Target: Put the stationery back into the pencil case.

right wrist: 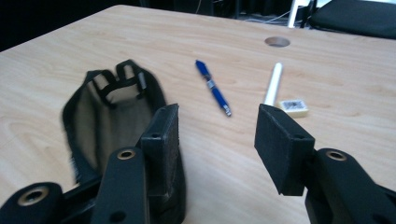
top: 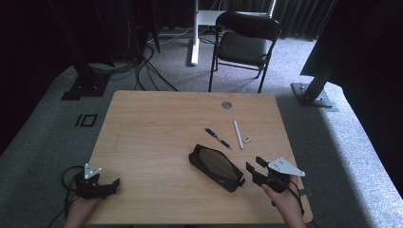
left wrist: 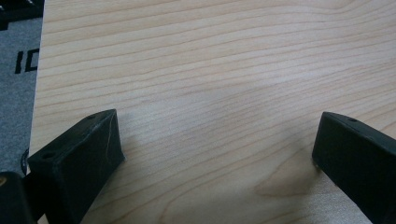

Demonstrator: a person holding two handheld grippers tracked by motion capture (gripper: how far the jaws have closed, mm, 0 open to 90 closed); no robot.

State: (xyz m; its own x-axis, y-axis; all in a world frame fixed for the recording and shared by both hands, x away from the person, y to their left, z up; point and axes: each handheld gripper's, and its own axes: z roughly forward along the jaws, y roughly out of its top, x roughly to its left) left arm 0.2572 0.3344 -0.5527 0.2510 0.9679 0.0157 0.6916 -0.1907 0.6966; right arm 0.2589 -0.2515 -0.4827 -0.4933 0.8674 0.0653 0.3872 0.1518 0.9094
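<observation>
A black pencil case (top: 216,167) lies open on the wooden table (top: 157,123), its tan lining showing; in the right gripper view the pencil case (right wrist: 112,116) sits just left of the jaws. Beyond it lie a blue pen (top: 217,138), a white stick-shaped pen (top: 237,134) and a small white eraser (top: 247,139). The right gripper view shows the blue pen (right wrist: 212,87), white pen (right wrist: 272,83) and eraser (right wrist: 293,107) ahead. My right gripper (top: 253,167) is open, just right of the case. My left gripper (top: 114,182) is open over bare wood near the table's front left corner.
A round cable hole (top: 226,104) sits near the table's far edge. A black folding chair (top: 242,45) stands behind the table. Dark stand bases (top: 81,88) and cables lie on the grey carpet. The table's left edge (left wrist: 37,93) runs close to my left gripper.
</observation>
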